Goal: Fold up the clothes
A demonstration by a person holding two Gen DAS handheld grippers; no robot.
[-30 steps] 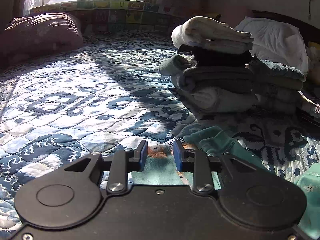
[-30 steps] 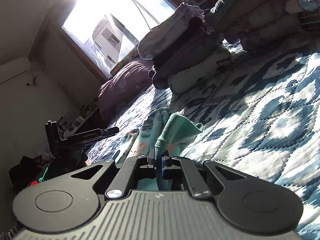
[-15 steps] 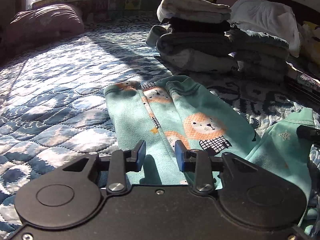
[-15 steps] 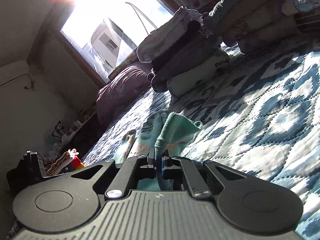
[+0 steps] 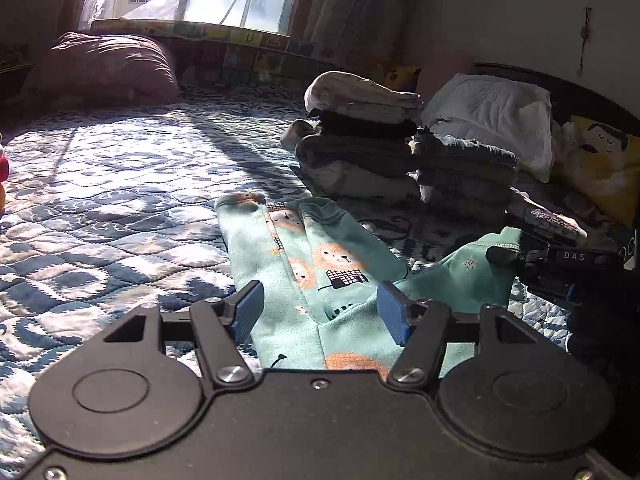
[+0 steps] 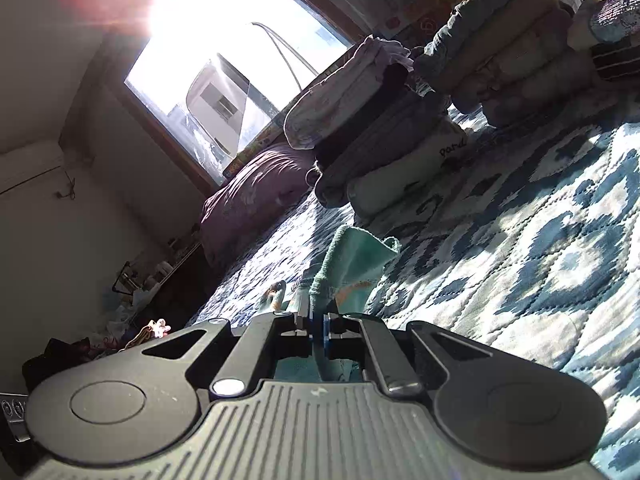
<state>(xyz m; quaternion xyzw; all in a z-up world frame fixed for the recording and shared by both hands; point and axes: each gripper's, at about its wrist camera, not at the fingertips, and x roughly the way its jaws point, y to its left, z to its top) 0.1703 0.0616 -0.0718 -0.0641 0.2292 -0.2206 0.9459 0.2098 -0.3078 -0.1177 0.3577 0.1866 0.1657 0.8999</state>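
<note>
Mint-green children's pants with orange lion prints lie stretched on the blue patterned quilt. My left gripper hovers above their near end, wide open, with nothing between its blue pads. In the left wrist view my right gripper appears at the right, clamped on the pants' waistband corner. In the right wrist view my right gripper is shut on a bunched fold of the green pants, which rises in front of it.
Two stacks of folded clothes stand at the far side of the quilt, with a white pillow and a yellow cushion behind. A maroon pillow lies under the window. Cluttered floor items sit beside the bed.
My left gripper has let go of the pants, pulled back and up, and its jaws have spread wide. The pants now lie flat. My right gripper has stayed shut on the fabric.
</note>
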